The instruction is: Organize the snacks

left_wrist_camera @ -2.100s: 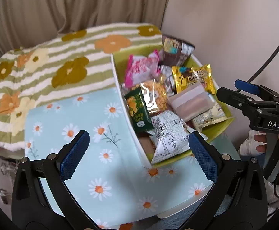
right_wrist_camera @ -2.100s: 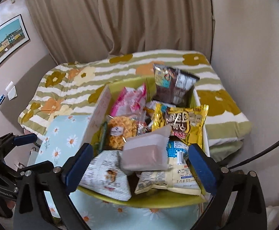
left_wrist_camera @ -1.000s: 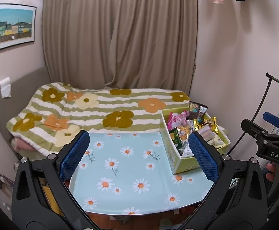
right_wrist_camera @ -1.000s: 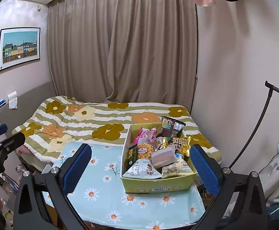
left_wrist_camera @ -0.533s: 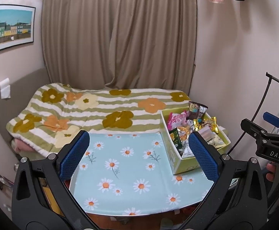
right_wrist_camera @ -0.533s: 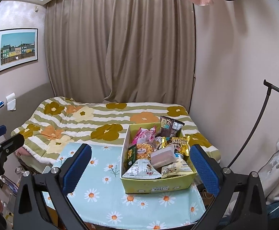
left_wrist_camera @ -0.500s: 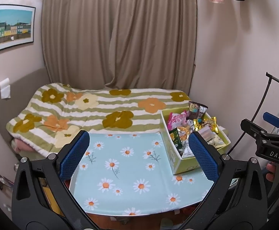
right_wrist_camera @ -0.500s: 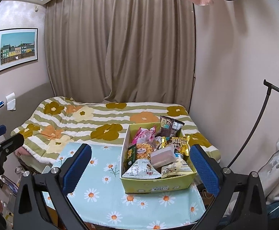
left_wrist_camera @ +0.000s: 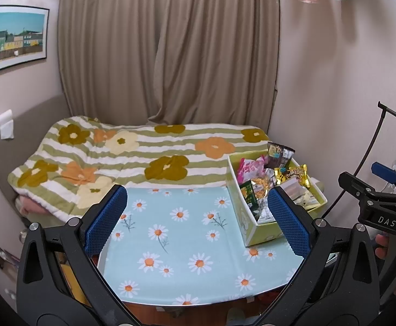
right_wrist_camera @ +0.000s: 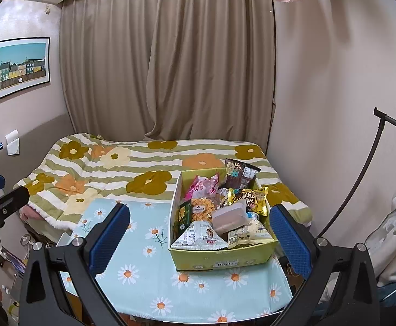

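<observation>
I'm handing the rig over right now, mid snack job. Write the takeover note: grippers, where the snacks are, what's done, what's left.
Left gripper: open, empty, held back from the table.
Right gripper: open, empty, also held back.
Snacks: all visible packets sit piled in the yellow-green cardboard box on the right side of the daisy-print blue tablecloth; gold foil bag, pink bag, dark brown bag toward the back.
Done: no snack lies on the cloth outside the box.
Left: judge whether the loose pile needs tidying.

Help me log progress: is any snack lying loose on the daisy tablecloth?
No, the daisy tablecloth is bare; every packet sits inside the yellow-green box.
</observation>
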A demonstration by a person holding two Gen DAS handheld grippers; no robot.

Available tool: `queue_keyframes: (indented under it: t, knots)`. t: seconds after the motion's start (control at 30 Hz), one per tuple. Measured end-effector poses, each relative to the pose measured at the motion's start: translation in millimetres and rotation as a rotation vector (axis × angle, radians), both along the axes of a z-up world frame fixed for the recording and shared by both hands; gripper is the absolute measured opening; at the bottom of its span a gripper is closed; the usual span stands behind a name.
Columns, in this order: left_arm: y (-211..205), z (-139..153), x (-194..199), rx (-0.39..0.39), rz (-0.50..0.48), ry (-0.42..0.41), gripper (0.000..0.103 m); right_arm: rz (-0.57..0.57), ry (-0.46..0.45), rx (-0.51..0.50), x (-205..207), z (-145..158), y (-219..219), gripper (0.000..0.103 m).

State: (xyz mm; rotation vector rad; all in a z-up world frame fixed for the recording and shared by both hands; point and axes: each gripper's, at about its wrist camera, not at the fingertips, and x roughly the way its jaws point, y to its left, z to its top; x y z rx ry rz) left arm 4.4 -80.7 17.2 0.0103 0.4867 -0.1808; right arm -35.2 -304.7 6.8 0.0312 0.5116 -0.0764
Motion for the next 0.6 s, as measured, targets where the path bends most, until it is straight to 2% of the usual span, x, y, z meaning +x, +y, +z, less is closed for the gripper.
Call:
queue_keyframes:
  t: [0.6]
  knots:
    - [-2.4, -3.3, -1.1, 0.004, 0.003, 0.001, 0.103, -0.007, 0.013, 0.005, 1.5, -5.4, -2.6, 0.102]
